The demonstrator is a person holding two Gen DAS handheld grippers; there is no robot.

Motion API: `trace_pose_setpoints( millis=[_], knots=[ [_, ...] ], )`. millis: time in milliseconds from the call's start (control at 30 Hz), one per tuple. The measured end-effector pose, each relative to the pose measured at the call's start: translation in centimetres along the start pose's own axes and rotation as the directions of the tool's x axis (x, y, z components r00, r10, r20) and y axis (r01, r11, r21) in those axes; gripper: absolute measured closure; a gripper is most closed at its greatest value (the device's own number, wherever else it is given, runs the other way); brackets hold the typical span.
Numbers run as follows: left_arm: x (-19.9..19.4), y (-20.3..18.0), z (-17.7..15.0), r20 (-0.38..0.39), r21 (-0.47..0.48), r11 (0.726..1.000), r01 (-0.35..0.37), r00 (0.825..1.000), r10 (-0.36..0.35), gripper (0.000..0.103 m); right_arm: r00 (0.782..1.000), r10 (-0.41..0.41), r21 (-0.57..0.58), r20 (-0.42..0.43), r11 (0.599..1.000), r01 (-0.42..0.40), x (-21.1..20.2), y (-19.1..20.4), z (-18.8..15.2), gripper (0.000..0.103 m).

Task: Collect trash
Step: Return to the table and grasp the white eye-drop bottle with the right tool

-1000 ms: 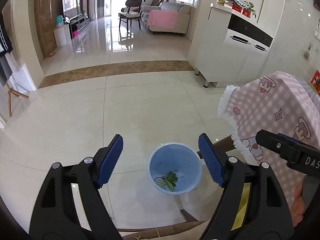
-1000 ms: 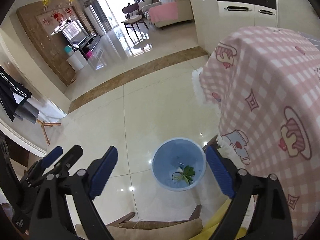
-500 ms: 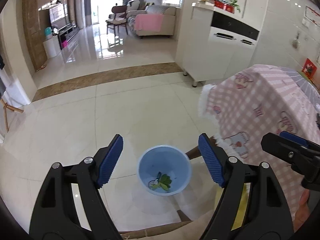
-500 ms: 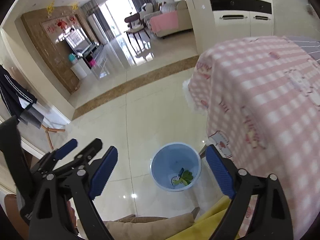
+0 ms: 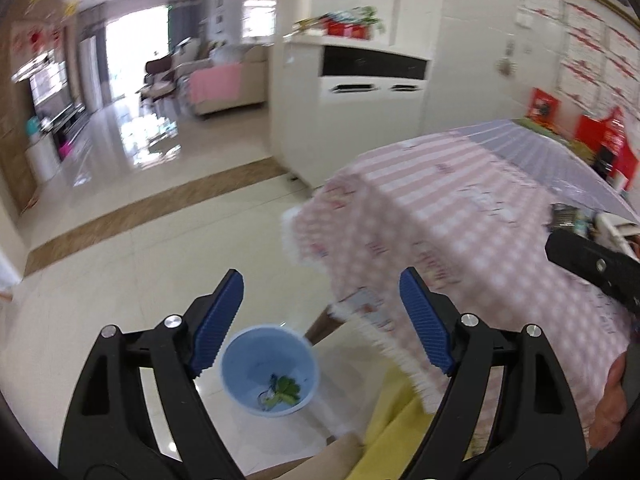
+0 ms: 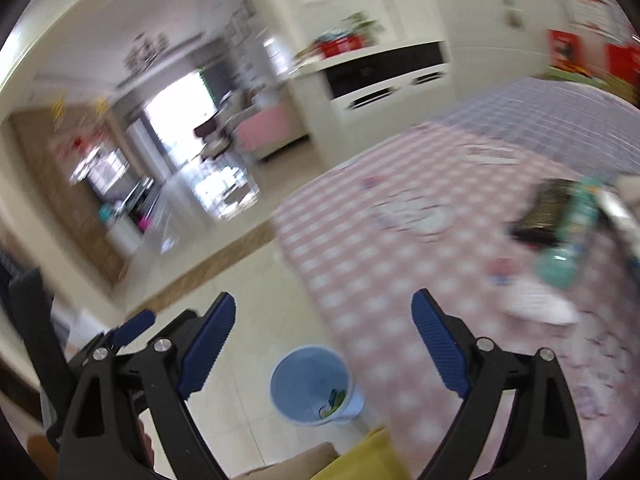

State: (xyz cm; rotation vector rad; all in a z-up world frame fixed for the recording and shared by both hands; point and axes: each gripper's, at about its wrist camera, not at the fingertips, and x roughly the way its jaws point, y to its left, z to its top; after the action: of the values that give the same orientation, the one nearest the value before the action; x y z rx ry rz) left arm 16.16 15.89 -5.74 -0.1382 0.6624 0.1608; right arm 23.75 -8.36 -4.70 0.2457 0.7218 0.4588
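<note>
The right wrist view alone shows the top of the worktop draped in a pink-and-white checked tablecloth (image 6: 420,248): a teal plastic bottle (image 6: 568,240) lies on it with its long axis running from the near edge toward the far side, wider end nearer the camera, beside a dark flat object (image 6: 540,208) too smeared to name, and a pale flat scrap (image 6: 540,306) lies just nearer than the bottle. The left wrist view catches only the cloth's fringed overhang (image 5: 400,248), with a sliver of those things at its right edge.

The round light-blue plastic bin (image 5: 270,370) stands on the glossy tiled floor (image 5: 140,248) just beside the worktop's corner, mouth up, with green leafy trash (image 5: 286,388) in its bottom. In the right wrist view the bin (image 6: 312,384) hides most of the leaves behind its rim.

The left gripper (image 5: 322,320) has its blue-padded jaws wide with nothing between them; they have just been opening a little further. The right gripper (image 6: 324,340) likewise stands wide apart and empty. A hand (image 5: 610,412) is cut off at the left view's right edge. Both views are blurred, the right more so.
</note>
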Motion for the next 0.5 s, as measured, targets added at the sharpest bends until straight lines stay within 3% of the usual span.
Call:
trace_pose_setpoints(
  millis=[100, 267, 500],
  knots=[
    [-0.3, -2.5, 0.5, 0.016, 0.04, 0.997, 0.06, 0.998, -0.06, 0.023, 0.996, -0.077, 0.081, 0.038, 0.994, 0.074, -1.2, -3.1, 0.1, 0.011],
    [-0.1, -6.1, 1.0, 0.023, 0.101, 0.985, 0.142, 0.989, -0.145, 0.023, 0.972, -0.23, 0.173, 0.051, 0.96, 0.218, -2.1, -7.6, -0.2, 0.01],
    [0.7, -9.6, 0.9, 0.007, 0.156, 0.967, 0.201, 0.979, -0.204, 0.023, 0.952, -0.306, 0.229, -0.028, 0.925, 0.304, -0.6, -10.6, -0.9, 0.01]
  ],
)
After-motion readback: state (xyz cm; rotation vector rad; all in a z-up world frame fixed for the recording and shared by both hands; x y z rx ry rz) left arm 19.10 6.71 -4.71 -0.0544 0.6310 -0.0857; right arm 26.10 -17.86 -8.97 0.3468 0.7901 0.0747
